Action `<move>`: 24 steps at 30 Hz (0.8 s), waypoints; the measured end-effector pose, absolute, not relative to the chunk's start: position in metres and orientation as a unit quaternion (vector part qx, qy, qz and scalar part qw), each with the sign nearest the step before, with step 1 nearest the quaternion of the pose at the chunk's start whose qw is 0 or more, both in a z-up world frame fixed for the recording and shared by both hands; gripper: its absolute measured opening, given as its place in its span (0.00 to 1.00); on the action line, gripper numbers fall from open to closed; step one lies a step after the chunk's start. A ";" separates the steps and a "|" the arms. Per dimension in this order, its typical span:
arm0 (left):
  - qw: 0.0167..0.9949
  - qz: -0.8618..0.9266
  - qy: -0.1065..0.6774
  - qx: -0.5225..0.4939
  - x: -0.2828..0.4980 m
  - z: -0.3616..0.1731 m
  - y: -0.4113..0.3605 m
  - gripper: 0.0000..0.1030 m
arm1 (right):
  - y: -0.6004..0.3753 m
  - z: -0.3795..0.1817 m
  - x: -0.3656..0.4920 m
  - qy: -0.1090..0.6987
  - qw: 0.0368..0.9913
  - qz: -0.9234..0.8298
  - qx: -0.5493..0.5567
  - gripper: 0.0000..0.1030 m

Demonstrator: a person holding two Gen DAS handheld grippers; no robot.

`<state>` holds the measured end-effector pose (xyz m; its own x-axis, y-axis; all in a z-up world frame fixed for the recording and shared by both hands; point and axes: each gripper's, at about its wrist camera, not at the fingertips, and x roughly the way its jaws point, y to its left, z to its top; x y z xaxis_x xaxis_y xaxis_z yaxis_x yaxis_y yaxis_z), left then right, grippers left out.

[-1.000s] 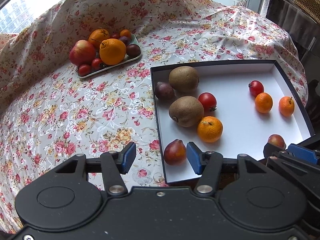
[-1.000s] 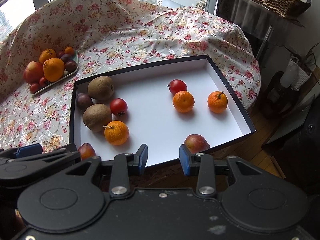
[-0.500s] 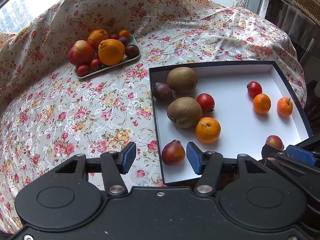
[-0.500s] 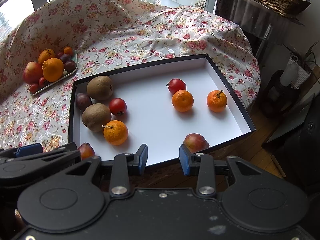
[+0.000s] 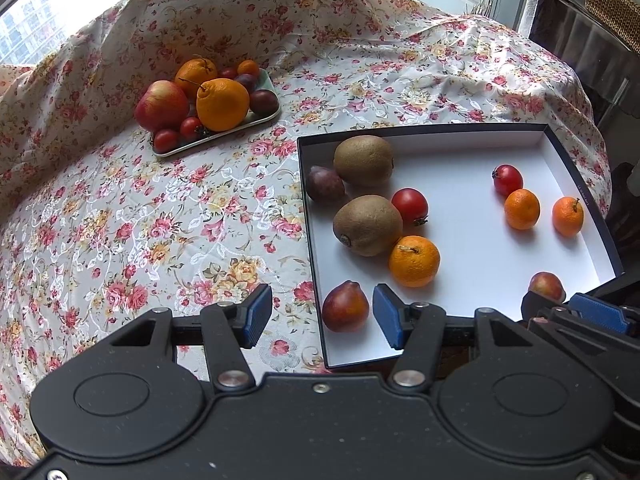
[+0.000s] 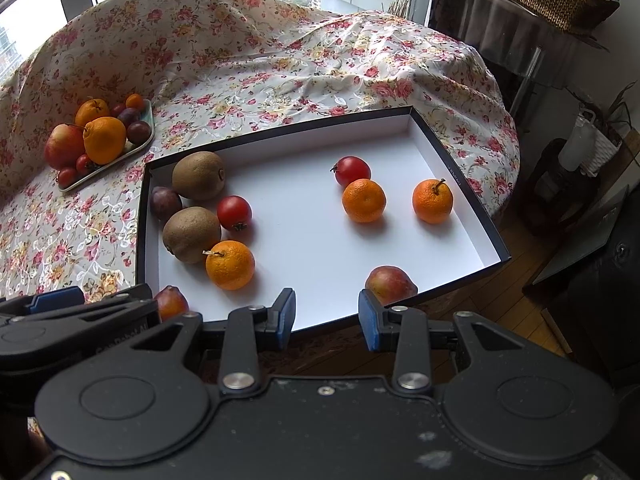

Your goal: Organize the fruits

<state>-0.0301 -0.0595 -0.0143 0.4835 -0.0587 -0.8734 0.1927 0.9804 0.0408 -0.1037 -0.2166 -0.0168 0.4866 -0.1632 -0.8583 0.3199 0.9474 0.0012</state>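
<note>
Fruit sits in two places on the flowered tablecloth (image 5: 168, 216). Far left, a small tray (image 5: 224, 136) is heaped with an apple (image 5: 162, 106), a big orange (image 5: 222, 104), a second orange behind it, some dark plums and little tomatoes. To its right lies a shallow box (image 6: 460, 184) with dark walls and a white floor; its near right corner hangs past the table edge. Along the box's left side are two kiwis (image 6: 198, 175), a plum (image 6: 165, 203) against the wall, a tomato (image 6: 234, 212) and a tangerine (image 6: 230, 265) touching the nearer kiwi. At the near left corner lies a reddish pear-shaped fruit (image 5: 345, 311). Further right come another tomato (image 6: 352, 171) and two tangerines (image 6: 364, 201), well apart from the left group, and a small red fruit (image 6: 390, 280) by the near edge.

Left gripper (image 5: 318, 316) hangs over the box's near left corner, jaws spread with nothing pinched; the reddish fruit lies below the gap. Right gripper (image 6: 326, 318) hovers at the box's near edge, jaws likewise apart and empty.
</note>
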 end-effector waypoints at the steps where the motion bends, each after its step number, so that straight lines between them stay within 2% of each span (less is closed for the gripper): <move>1: 0.859 -0.074 0.503 0.066 -0.030 -0.014 -0.060 0.60 | -0.217 -0.017 -0.104 0.487 0.858 -0.141 0.080 0.37; 24: 0.857 -0.077 0.506 0.062 -0.029 -0.014 -0.060 0.60 | -0.215 -0.019 -0.103 0.492 0.854 -0.145 0.084 0.37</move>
